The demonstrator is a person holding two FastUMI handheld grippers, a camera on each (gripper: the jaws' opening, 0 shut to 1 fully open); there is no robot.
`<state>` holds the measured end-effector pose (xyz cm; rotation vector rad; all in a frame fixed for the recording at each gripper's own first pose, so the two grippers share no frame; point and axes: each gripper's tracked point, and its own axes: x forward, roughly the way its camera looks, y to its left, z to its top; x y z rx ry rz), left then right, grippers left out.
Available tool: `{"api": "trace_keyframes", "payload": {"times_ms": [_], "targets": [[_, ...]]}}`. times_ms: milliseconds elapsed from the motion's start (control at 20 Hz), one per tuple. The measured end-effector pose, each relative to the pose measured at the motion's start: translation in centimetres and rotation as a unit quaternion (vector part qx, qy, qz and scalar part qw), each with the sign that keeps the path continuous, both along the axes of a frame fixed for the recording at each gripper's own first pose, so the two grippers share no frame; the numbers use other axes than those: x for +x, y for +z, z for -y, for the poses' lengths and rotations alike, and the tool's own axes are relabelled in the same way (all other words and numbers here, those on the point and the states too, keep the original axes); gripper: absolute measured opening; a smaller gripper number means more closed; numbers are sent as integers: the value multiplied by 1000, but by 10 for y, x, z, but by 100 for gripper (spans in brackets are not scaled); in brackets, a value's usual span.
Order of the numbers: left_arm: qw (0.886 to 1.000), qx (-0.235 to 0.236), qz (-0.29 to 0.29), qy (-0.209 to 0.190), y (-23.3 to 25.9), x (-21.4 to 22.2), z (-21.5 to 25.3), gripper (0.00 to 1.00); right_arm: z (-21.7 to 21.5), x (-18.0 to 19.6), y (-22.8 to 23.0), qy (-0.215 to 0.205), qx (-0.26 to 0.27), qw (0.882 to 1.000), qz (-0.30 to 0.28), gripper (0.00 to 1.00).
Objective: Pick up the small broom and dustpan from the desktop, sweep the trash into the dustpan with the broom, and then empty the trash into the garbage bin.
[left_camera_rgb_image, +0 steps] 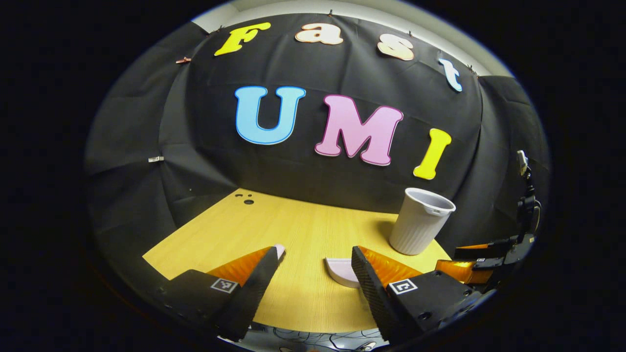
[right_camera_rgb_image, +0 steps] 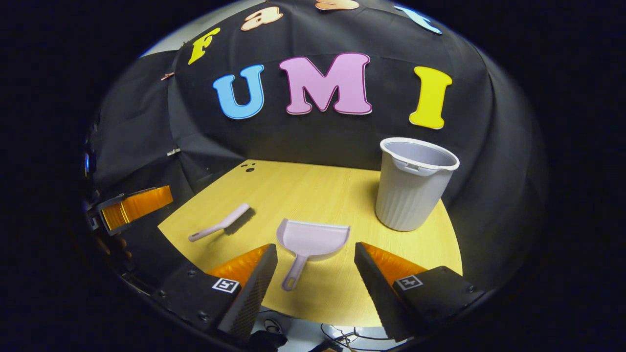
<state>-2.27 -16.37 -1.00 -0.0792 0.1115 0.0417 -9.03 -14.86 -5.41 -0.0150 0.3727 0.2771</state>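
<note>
In the right gripper view a pale lilac dustpan (right_camera_rgb_image: 313,239) lies flat on the wooden desktop (right_camera_rgb_image: 313,190), its handle pointing toward me. My right gripper (right_camera_rgb_image: 315,246) hovers open just in front of it, with its fingertips either side of the pan. The small lilac broom (right_camera_rgb_image: 220,223) lies to the pan's left, bristles down. In the left gripper view my left gripper (left_camera_rgb_image: 315,252) stands open over the table's near edge. One end of the broom (left_camera_rgb_image: 279,250) peeks out behind one finger, and part of the dustpan (left_camera_rgb_image: 341,272) shows beside the other.
A ribbed grey garbage bin (right_camera_rgb_image: 415,183) stands upright at the back right of the desktop, also seen as the bin (left_camera_rgb_image: 420,222). A few small dark spots (right_camera_rgb_image: 248,168) mark the far left corner. The other gripper (right_camera_rgb_image: 132,205) hangs off the table's left edge. Cables lie on the floor below.
</note>
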Motion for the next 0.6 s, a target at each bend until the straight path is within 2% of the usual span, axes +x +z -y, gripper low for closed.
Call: {"api": "trace_keyframes", "payload": {"times_ms": [300, 600], "targets": [[999, -14, -37, -26, -26, -4, 28, 96, 7, -2, -7, -26, 16, 999, -15, 99], [999, 19, -23, -45, -22, -3, 1, 96, -16, -6, -17, -65, 35, 997, -31, 99]]}}
